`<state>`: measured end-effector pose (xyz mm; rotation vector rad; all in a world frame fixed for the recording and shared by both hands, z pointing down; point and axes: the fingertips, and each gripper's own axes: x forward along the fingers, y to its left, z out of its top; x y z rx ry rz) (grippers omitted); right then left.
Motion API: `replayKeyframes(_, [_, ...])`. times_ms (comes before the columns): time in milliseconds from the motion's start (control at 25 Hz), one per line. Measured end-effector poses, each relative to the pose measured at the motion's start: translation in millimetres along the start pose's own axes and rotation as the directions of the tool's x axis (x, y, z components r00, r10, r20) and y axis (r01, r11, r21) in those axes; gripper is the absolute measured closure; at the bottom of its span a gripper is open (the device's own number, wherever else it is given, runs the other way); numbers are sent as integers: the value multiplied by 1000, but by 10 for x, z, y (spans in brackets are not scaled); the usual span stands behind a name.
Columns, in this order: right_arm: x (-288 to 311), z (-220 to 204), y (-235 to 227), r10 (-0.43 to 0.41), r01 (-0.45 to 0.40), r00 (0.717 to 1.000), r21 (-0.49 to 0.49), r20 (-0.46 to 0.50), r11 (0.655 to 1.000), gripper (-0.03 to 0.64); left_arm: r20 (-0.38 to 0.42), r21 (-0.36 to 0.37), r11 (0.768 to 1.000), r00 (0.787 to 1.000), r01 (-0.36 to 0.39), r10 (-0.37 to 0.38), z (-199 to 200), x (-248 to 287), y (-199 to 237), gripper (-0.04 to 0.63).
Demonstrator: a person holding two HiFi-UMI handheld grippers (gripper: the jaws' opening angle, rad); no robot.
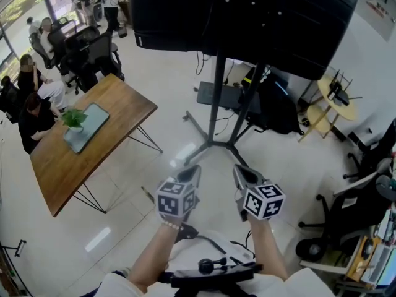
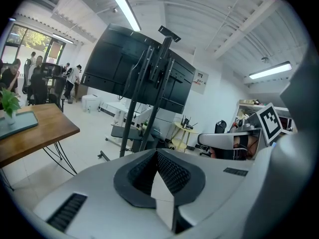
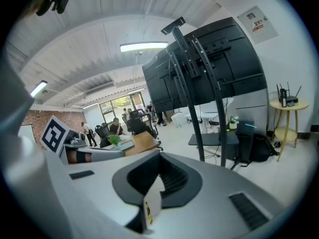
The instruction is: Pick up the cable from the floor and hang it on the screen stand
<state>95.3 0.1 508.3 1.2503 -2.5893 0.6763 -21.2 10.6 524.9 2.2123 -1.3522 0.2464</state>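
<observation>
1. Step in hand: the approach. Nothing has been picked up yet, by my reading. I hold both tongs low in the centre of the head view, facing the screen stand (image 1: pixel 216 98).
2. Left gripper (image 1: pixel 190 173): jaws pressed together, nothing between the pads. Its own view confirms this.
3. Right gripper (image 1: pixel 242 176): jaws likewise together and empty, as its own view shows.
4. Location of the cable: not confirmed. A short dark streak (image 1: pixel 147 194) lies on the floor (image 1: pixel 136 240) just left of the left gripper. It runs diagonally from upper left to lower right. I cannot tell whether it is the cable. Thin dark leads (image 1: pixel 224 126) loop beside the stand's post at centre frame. They seem to belong to the screen (image 1: pixel 247 17).
5. The stand's post runs from top centre down to mid-frame, so its long axis is upright. Its legs splay outwards on the floor.
6. Next move, as I judge it: find the cable on the floor, open one gripper, reach down and close on it across its length.
</observation>
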Motion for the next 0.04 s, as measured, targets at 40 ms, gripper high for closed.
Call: replayKeyframes(40, [19,5,1,-1,1,1000,4,1,1000,614,0,-1,1000,1000,1,-1,6,2,14,594])
